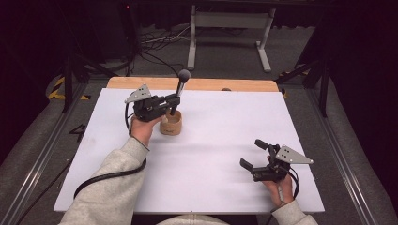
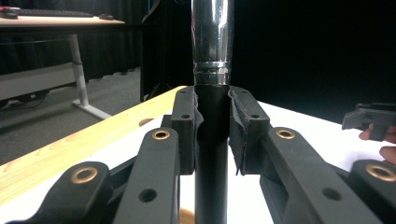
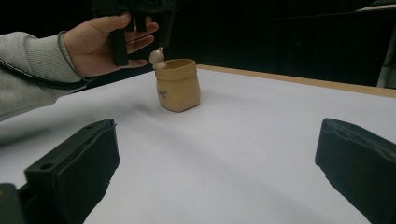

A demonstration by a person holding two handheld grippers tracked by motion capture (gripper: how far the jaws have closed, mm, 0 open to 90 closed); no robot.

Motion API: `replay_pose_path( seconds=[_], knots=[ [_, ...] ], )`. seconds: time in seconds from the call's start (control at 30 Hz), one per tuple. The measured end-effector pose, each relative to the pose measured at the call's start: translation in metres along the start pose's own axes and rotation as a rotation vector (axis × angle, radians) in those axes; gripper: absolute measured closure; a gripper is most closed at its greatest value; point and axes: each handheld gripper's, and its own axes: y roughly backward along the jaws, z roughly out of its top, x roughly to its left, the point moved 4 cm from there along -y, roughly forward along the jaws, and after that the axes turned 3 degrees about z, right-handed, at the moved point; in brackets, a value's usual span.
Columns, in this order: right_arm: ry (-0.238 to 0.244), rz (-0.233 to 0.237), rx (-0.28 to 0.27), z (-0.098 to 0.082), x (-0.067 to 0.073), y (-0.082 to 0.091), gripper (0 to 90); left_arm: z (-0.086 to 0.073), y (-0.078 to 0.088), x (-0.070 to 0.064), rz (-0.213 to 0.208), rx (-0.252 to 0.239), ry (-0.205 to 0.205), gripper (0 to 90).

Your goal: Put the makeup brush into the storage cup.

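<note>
L gripper (image 1: 172, 102) jaws clamped on black/chrome brush handle (image 2: 212, 116), tip in tan pot (image 1: 171, 123) at table's far-left; keep handle vertical, lift/lower straight w/o tipping pot; R gripper (image 1: 257, 156) jaws wide, empty, near edge.

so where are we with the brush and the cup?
Grasp looks done: the left tool is shut on the brush handle. In hand: the brush stands upright with its lower end in the tan cup. Whether it is going in or coming out I can't tell. The right tool is open, apart.
</note>
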Motion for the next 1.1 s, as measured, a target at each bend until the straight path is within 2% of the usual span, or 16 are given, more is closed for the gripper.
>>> replay_pose_path(
  seconds=[0.1, 0.53, 0.6, 1.1],
  knots=[
    [0.002, 0.0, 0.001, 0.0, 0.0, 0.0, 0.0, -0.002, 0.0, 0.003, 0.005, -0.015, 0.0, 74.2],
    [0.002, 0.007, 0.001, 0.0, 0.0, 0.0, 0.0, -0.016, -0.004, 0.008, 0.013, 0.004, 0.007, 74.2],
    [0.0, 0.009, 0.001, 0.0, 0.0, 0.0, 0.0, -0.019, -0.004, 0.009, 0.019, 0.01, -0.008, 74.2],
    [-0.002, 0.014, 0.0, 0.0, 0.001, 0.0, 0.0, -0.034, -0.006, 0.014, 0.026, 0.02, 0.02, 74.0]
  ],
)
